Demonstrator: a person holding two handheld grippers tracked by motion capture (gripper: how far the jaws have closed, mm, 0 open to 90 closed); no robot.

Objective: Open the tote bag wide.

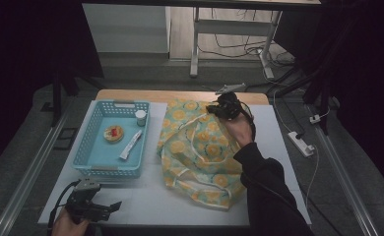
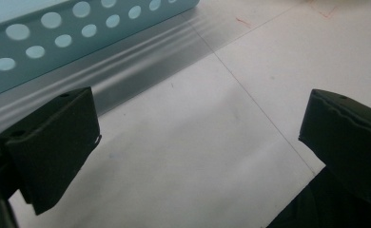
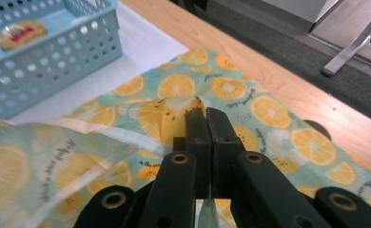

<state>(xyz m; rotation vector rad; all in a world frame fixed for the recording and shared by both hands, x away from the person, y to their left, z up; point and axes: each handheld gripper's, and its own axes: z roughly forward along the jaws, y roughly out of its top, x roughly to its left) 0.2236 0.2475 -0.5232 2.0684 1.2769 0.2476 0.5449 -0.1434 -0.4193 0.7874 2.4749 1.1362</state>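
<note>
- The right hand-held gripper (image 3: 206,116) has its jaws pressed together on a fold of the orange-print cloth bag (image 1: 200,147), near the bag's far edge, pinching up the fabric.
- The bag lies crumpled on the counter (image 1: 145,196), just right of the blue basket (image 1: 112,169).
- The left hand-held gripper (image 1: 112,206) rests at the near left corner with its jaws wide apart, holding nothing.
- Looks like the bag is being opened; next, the left one probably has to take the opposite rim.
- Count: one bag, one basket, with three items inside: a small white jar (image 1: 140,117), a round tin (image 1: 113,132), a tube (image 1: 131,144).

A lab-like recording room: black curtains (image 1: 27,59), bare desk frame (image 1: 229,34), floor cables (image 1: 239,49), power strip (image 1: 301,143).
</note>
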